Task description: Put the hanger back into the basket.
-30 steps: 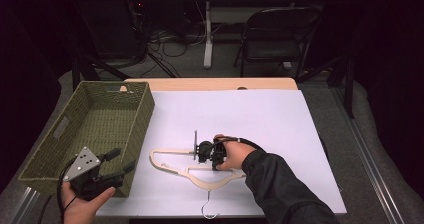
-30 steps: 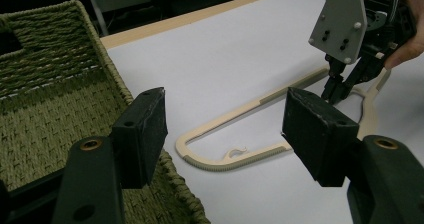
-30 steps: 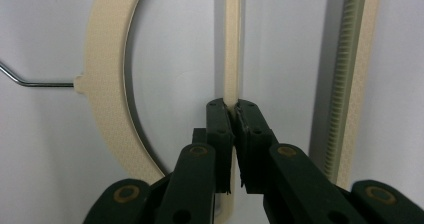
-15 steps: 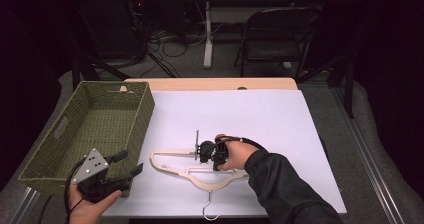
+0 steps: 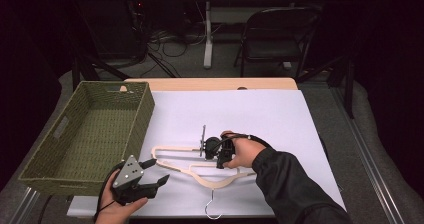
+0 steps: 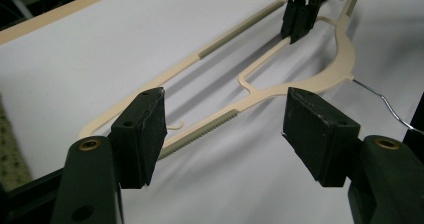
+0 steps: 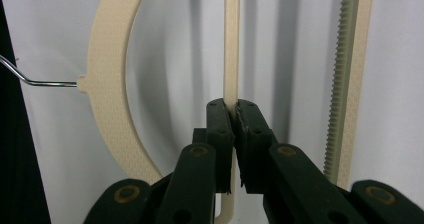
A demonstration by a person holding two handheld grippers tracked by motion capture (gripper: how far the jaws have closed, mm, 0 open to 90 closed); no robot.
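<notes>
A cream plastic hanger (image 5: 210, 183) with a wire hook (image 5: 212, 210) lies on the white table cover, near the front. My right gripper (image 5: 220, 160) is shut on one of its thin inner bars (image 7: 231, 44), and the pads pinch the bar from both sides at the right gripper (image 7: 233, 111). Shadows under the bars suggest that side is raised slightly off the cover. My left gripper (image 5: 157, 171) is at the front left, open with nothing between its jaws. Seen from the left gripper (image 6: 225, 119), the hanger (image 6: 340, 59) lies just ahead, with the right gripper (image 6: 299, 21) farther off.
A green woven basket (image 5: 148, 111) stands along the table's left side, close to the left hand. The white cover (image 5: 260, 114) stretches behind and to the right of the hanger. A folding chair (image 5: 280, 34) and cables are on the floor beyond the table.
My left gripper has moved right and slightly down, away from the basket's front corner toward the hanger's left end. The right gripper keeps its grip and has shifted only a little.
</notes>
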